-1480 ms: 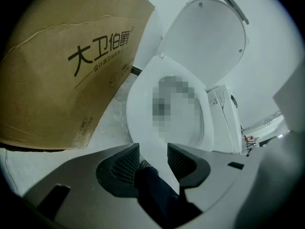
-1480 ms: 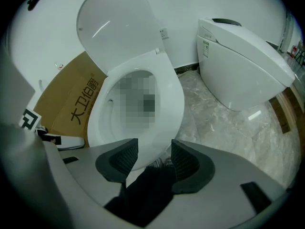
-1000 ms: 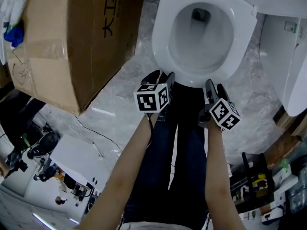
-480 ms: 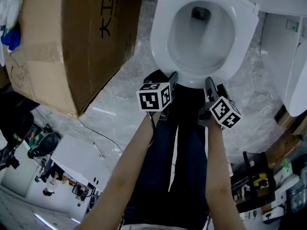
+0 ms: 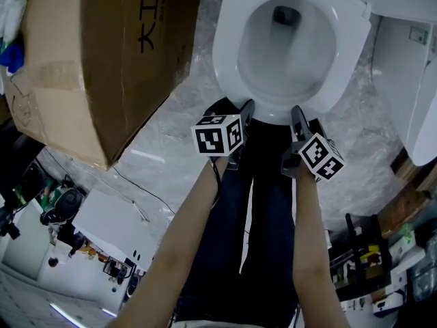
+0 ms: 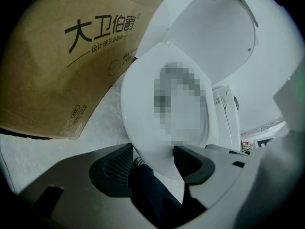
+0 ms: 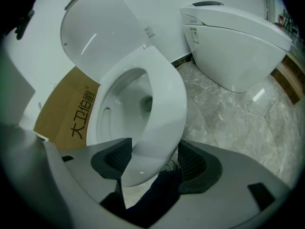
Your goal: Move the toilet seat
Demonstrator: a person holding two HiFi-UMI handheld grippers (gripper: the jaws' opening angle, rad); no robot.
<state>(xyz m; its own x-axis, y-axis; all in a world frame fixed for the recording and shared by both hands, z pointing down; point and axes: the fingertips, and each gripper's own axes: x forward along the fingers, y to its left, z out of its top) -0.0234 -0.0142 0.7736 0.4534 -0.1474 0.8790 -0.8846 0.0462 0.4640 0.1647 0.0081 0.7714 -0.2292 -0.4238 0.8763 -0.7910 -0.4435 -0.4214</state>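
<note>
Left gripper (image 6: pixel 152 162) and right gripper (image 7: pixel 152 161) jaws, opening, straddle the toilet seat (image 5: pixel 229 46) front.

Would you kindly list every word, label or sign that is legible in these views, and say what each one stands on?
"大卫伯爵": large black print on the cardboard box.
Smaller print under it: too small to read surely.
Round mark near the box's lower corner: too small to read.
Label on the second toilet: too small to read.
</note>
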